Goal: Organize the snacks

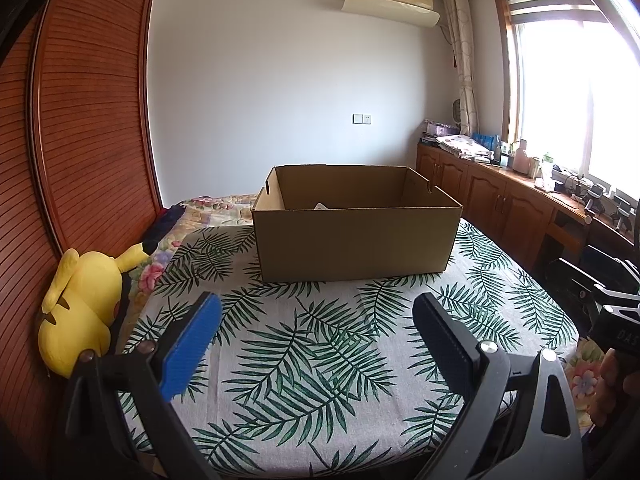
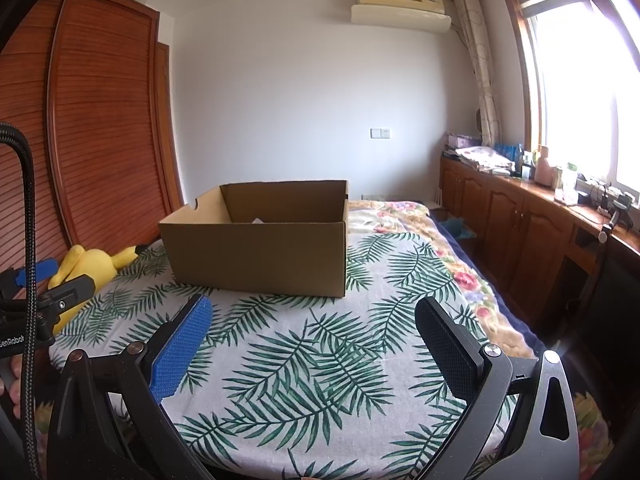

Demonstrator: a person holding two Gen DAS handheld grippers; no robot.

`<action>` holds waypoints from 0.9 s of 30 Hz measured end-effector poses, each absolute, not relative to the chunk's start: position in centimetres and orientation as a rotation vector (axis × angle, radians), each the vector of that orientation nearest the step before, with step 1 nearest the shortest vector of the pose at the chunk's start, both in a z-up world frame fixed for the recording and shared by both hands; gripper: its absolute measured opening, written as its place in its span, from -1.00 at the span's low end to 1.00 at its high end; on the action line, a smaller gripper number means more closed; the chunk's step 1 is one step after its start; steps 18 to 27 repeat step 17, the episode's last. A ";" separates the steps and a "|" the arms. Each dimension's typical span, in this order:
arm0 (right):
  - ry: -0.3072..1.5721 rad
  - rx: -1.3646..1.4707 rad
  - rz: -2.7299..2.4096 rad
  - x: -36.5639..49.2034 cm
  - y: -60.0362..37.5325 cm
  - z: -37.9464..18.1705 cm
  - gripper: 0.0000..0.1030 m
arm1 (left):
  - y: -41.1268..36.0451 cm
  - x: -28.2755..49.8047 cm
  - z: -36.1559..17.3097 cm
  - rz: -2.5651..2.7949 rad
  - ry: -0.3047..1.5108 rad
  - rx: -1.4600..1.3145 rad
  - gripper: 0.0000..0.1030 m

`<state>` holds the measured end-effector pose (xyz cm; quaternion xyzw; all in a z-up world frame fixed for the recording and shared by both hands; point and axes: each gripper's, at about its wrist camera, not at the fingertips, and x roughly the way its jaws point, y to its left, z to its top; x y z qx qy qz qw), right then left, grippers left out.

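Observation:
An open brown cardboard box [image 1: 354, 240] stands on a leaf-print cloth [image 1: 312, 360] spread over a bed. Something small and white [image 1: 321, 206] shows inside it, mostly hidden by the near wall. In the right wrist view the same box [image 2: 258, 254] sits left of centre, with the white bit [image 2: 258, 221] peeking over the rim. My left gripper [image 1: 316, 312] hovers open above the cloth, short of the box, holding nothing. My right gripper [image 2: 314, 318] is open too, empty, in front of the box's right corner. No snack lies on the cloth.
A yellow plush toy [image 1: 86, 308] lies at the bed's left edge against a wooden louvred wardrobe [image 1: 92, 120]. Wooden cabinets [image 1: 500, 200] with clutter run under the window on the right. A floral quilt [image 2: 448, 264] extends past the cloth. The left gripper's body [image 2: 40, 296] shows at left.

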<state>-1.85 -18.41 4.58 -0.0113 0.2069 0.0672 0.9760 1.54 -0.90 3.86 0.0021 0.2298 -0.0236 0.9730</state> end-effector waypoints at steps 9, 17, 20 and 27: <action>0.419 -0.019 0.137 -1.9 -18.5 4.6 0.99 | -0.8 1.6 3.8 -0.046 0.465 0.002 0.89; 0.421 -0.017 0.137 -1.9 -18.5 4.6 0.99 | -0.8 1.6 3.8 -0.046 0.466 0.003 0.89; 0.421 -0.017 0.137 -1.9 -18.5 4.6 0.99 | -0.8 1.6 3.8 -0.046 0.466 0.003 0.89; 0.421 -0.017 0.137 -1.9 -18.5 4.6 0.99 | -0.8 1.6 3.8 -0.046 0.466 0.003 0.89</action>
